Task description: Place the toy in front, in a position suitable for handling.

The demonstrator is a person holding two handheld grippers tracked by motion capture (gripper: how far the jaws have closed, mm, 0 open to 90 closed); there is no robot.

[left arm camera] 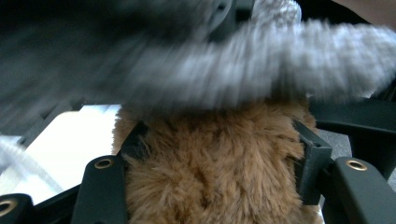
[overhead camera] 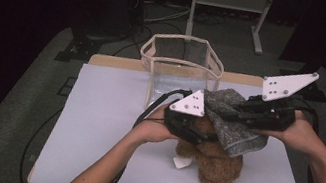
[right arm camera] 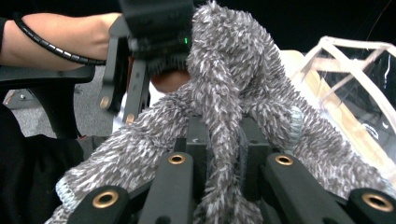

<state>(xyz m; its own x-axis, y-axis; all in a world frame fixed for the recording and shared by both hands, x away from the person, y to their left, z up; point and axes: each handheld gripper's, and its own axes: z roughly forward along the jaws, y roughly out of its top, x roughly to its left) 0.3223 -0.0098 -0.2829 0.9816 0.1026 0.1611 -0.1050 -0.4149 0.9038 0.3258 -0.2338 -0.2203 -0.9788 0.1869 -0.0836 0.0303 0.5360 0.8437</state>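
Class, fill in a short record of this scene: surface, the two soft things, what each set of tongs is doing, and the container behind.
surface: pale grey table mat
toy: brown furry teddy bear, standing on the mat
cloth: grey fuzzy knitted garment, draped over the bear's top
left tongs: jaws either side of the bear's body, fur pressed between them
right tongs: shut on the grey garment
container: clear plastic basket with beige rim, at the far edge, behind the bear
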